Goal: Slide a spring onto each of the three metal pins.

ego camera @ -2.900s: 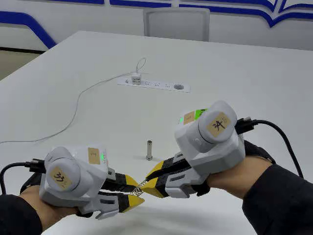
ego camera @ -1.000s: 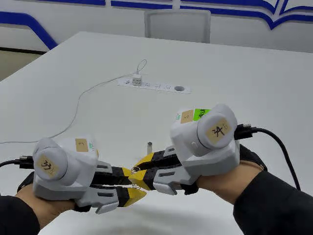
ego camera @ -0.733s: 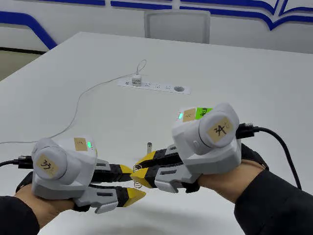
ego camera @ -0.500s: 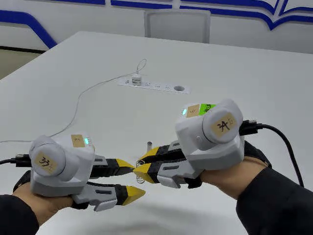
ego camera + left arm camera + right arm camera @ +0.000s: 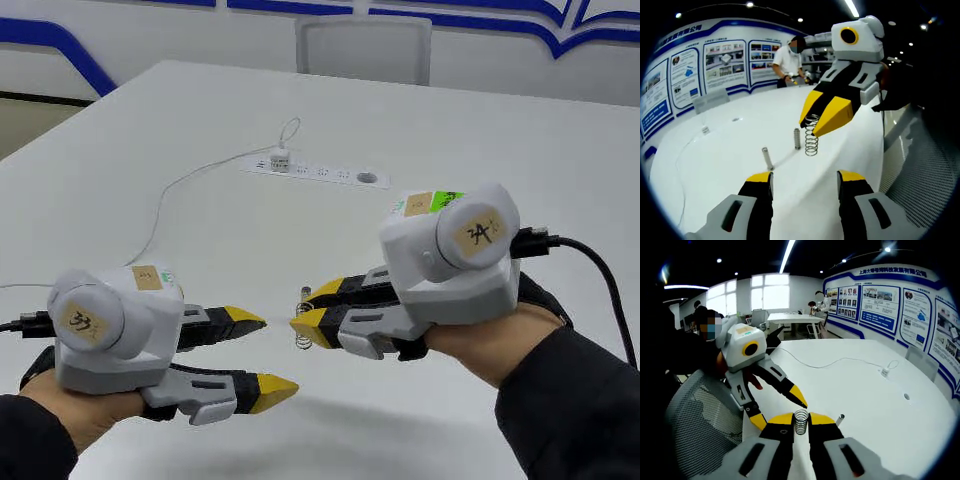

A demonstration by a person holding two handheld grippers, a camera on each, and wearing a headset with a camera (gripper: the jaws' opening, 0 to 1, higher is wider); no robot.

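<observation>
Here the spring (image 5: 801, 421) hangs upright, pinched by its top coils between the yellow tips of the right hand-held gripper (image 5: 308, 312). We cannot tell whether its lower end touches the surface (image 5: 430, 150). We judge it light, thin-wired and springy, apt to squash or flick away, so a gentle hold near one end, bore left free, suits it. A nearer pin (image 5: 767, 158) and a farther pin (image 5: 797, 138) stand close by. The left hand-held gripper (image 5: 278, 352) gapes, holding nothing.

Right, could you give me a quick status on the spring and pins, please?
Left gripper open, empty. Right gripper shut on spring, held beside a pin, not on it yet. Nothing between spring and pin.
</observation>
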